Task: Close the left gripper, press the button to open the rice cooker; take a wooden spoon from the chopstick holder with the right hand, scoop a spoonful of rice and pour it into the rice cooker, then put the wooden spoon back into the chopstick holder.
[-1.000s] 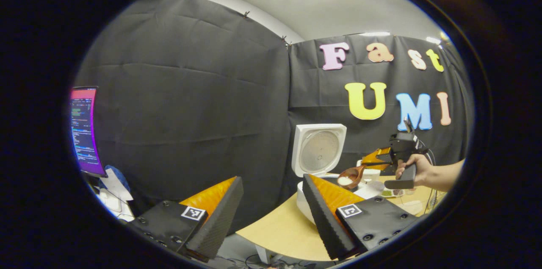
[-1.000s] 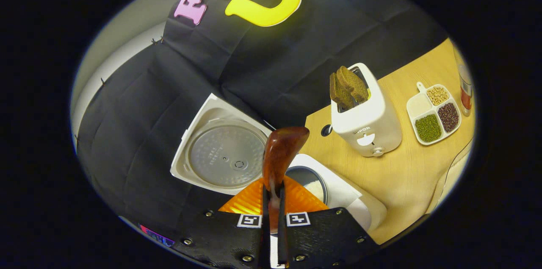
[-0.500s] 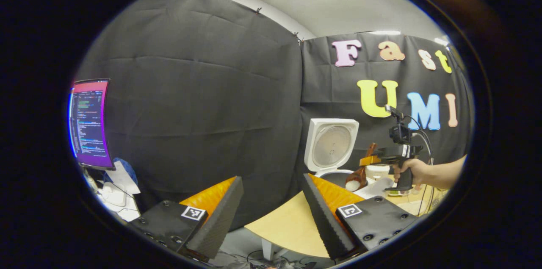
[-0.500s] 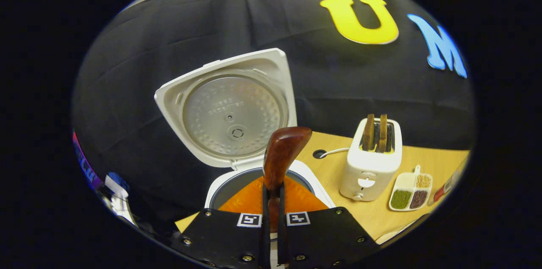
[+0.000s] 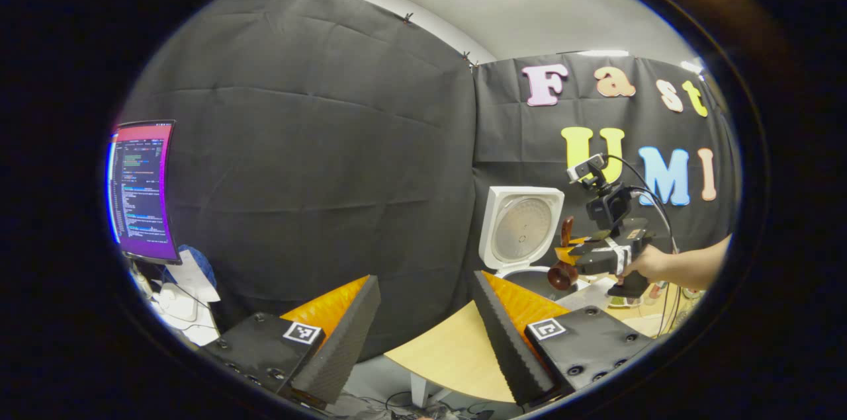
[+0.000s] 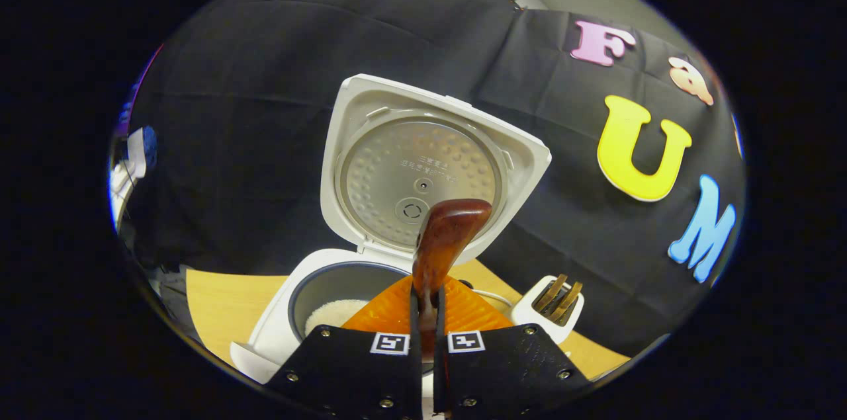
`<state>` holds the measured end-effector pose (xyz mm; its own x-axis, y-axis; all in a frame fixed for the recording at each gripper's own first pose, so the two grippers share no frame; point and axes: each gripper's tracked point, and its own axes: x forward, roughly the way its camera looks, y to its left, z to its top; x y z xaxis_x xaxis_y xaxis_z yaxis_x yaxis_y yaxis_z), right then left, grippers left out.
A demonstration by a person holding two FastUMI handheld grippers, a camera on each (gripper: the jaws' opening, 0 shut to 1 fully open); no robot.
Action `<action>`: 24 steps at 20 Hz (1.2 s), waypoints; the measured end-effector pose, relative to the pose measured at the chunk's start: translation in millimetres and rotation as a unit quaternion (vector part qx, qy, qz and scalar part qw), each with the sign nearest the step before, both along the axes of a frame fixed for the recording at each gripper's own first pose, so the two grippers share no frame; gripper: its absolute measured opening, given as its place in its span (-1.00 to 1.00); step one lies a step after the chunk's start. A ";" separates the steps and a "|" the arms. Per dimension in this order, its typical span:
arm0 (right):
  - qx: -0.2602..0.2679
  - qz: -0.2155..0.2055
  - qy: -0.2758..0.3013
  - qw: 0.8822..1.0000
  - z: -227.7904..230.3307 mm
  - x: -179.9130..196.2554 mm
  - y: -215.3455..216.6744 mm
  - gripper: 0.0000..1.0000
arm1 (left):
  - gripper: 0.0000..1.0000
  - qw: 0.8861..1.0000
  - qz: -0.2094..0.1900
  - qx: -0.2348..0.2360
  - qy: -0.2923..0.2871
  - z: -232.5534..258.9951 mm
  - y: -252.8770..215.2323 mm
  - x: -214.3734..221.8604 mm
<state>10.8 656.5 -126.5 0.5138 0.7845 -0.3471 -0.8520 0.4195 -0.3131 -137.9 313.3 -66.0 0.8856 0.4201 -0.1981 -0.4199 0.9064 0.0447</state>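
The white rice cooker point(image 6: 278, 321) stands open, its lid point(image 6: 423, 168) upright, and white rice point(image 6: 331, 314) lies in the inner pot. My right gripper point(image 6: 427, 294) is shut on the handle of the brown wooden spoon point(image 6: 445, 238), which points toward the lid. In the left gripper view a hand point(image 5: 645, 264) holds the right gripper point(image 5: 595, 254) over the cooker, beside the lid point(image 5: 523, 231). The spoon point(image 5: 562, 271) hangs there bowl-down, and I see no rice on it. My left gripper point(image 5: 423, 334) hovers open off the table's near edge with nothing between its fingers.
A white toaster point(image 6: 552, 304) with two bread slices stands right of the cooker on the wooden table point(image 6: 212, 301). A lit monitor point(image 5: 139, 188) and clutter sit off to the left beyond the table edge point(image 5: 450, 354). Cables trail from the right gripper.
The right gripper has rolled over the cooker, turning the spoon from bowl-up with rice to bowl-down; the rice is off the spoon. The left gripper has drifted slightly left and stays open.
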 end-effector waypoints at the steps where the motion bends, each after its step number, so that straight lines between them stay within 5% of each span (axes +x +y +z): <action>1: -0.008 0.001 -0.015 1.000 -0.1 -0.5 -0.6 -0.87 | 0.95 1.000 0.000 0.000 0.000 -0.3 -0.7 0.2; 4: 0.005 -0.009 0.013 1.000 1.4 -1.5 -4.3 -0.86 | 0.93 1.000 -0.002 -0.001 -0.004 2.9 -2.8 2.1; 7: 0.074 -0.054 0.152 0.984 8.3 -0.2 -16.6 -0.86 | 0.93 1.000 -0.008 0.001 -0.007 10.1 -6.6 6.8; 10: 0.176 -0.093 0.322 0.926 23.2 3.9 -30.4 -0.87 | 0.97 1.000 -0.018 -0.001 -0.019 20.7 -14.8 20.9; 13: 0.233 -0.131 0.413 0.870 32.9 22.1 -58.9 -0.86 | 0.94 0.999 -0.034 -0.001 -0.031 33.4 -26.5 30.2; 21: 0.304 -0.183 0.452 0.819 42.0 51.8 -151.6 -0.87 | 0.97 0.995 -0.081 -0.006 -0.054 58.6 -69.2 70.3; 24: 0.328 -0.201 0.443 0.810 50.8 65.1 -197.5 -0.87 | 0.97 0.994 -0.093 -0.015 -0.060 60.9 -86.3 88.0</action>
<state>75.9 459.0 -75.6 0.5510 0.7803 -0.2958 -0.3743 0.5479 0.7482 -49.9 227.0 -5.0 0.9653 0.2431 -0.0960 -0.2464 0.9689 -0.0240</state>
